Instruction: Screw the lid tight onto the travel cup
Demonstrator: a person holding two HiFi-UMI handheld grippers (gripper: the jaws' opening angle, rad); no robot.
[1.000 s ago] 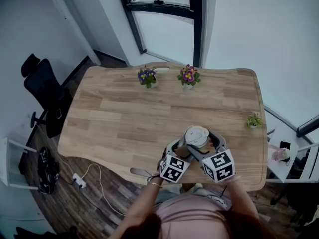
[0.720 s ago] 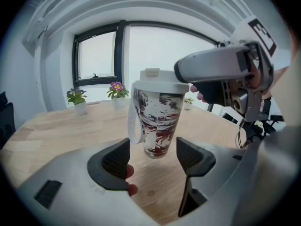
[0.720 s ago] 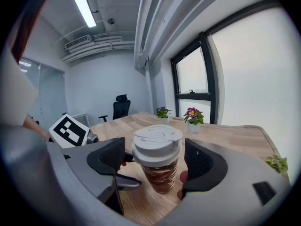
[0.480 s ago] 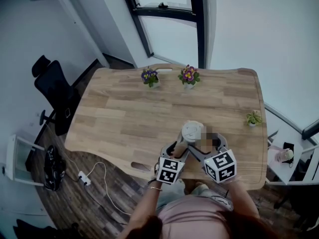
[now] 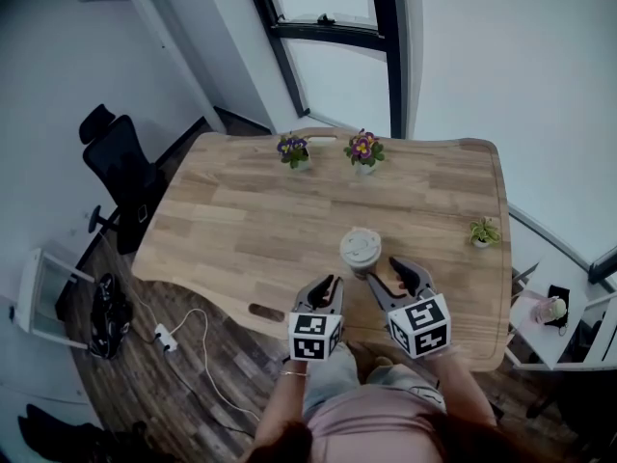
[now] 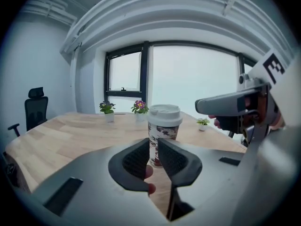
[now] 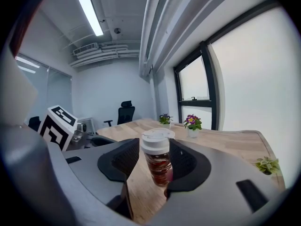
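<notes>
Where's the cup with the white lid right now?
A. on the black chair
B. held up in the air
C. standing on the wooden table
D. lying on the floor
C: the travel cup stands upright on the table, with its lid on top.

A person in a pale pink top (image 5: 371, 415), with what looks like a thin bangle (image 5: 292, 373) at the left wrist, carries two matching hand-held tools. The left claw (image 5: 328, 284) and right claw (image 5: 400, 270) are moulded in matt grey plastic, each backed by a white cube (image 5: 315, 336) printed with black square markers. Inside the jaws sit black ribbed pads (image 6: 135, 160). Both sets of jaws have just been closing, with nothing between them.
</notes>
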